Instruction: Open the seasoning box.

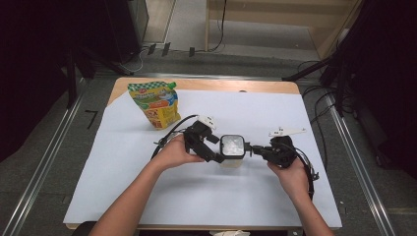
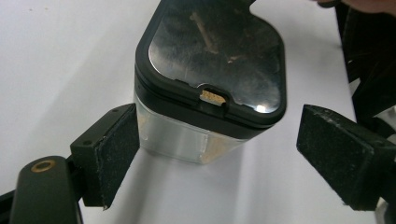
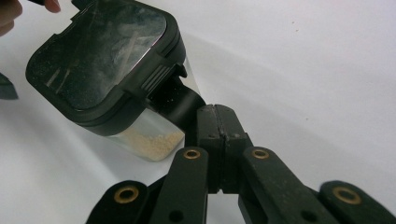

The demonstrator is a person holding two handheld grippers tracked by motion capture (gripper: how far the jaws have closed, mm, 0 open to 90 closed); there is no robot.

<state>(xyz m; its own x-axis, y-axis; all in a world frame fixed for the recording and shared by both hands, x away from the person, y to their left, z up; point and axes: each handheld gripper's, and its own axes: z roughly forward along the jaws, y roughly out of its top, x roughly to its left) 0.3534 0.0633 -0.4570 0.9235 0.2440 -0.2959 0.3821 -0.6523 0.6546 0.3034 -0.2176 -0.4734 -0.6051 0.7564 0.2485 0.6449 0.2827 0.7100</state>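
Observation:
A clear square container [image 1: 232,150] with a black lid [image 2: 210,60] stands on the white sheet at the table's middle. A little pale grain [image 3: 154,142] lies in its bottom. My left gripper [image 1: 219,156] is open, with one pad [image 2: 114,149] close to the container's left wall and the other well off to its right. The container [image 2: 187,140] sits between them, untouched. My right gripper [image 1: 252,147] comes in from the right. In the right gripper view, that gripper [image 3: 217,112] is shut on the black latch tab [image 3: 180,100] that hangs from the lid's edge.
A colourful stand-up pouch [image 1: 156,104] stands at the back left of the table. The white sheet [image 1: 147,196] covers most of the wooden tabletop. Cables trail from both grippers, and metal rails run along both sides of the table.

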